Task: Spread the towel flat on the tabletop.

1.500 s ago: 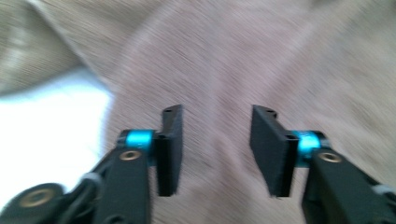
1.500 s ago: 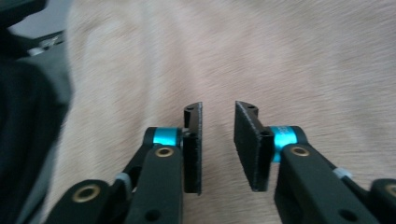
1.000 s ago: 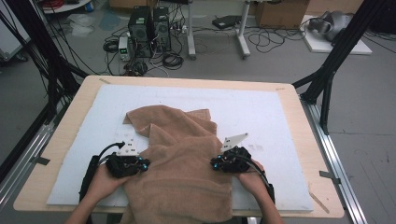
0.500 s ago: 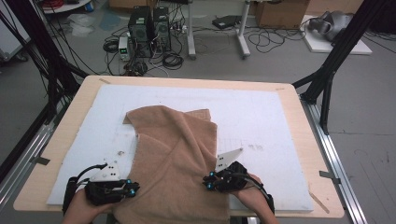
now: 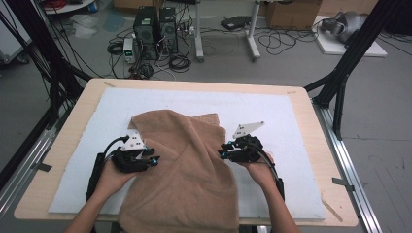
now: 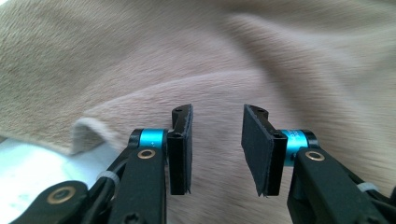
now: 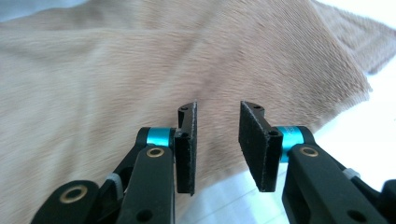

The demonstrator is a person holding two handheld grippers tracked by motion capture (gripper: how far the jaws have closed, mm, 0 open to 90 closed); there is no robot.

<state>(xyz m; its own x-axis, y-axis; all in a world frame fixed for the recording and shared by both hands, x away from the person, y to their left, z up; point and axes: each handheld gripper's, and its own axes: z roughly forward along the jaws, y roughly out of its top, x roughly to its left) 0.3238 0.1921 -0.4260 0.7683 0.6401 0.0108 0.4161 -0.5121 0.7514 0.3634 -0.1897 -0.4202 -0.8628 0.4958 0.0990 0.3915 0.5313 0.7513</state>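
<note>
A brown towel (image 5: 182,170) lies rumpled between the left gripper (image 5: 151,160) and the right gripper (image 5: 222,150), each at one side edge, jaws just opening; white mat (image 5: 291,126) beneath them.

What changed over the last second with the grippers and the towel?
Both grippers dropped toward the near edge, then came back up the table to the towel's sides. The left gripper and right gripper have just been opening their jaws; nothing is pinched between them now. The towel's near part now lies smoother and hangs over the table edge. Its far folded end stayed put.
</note>
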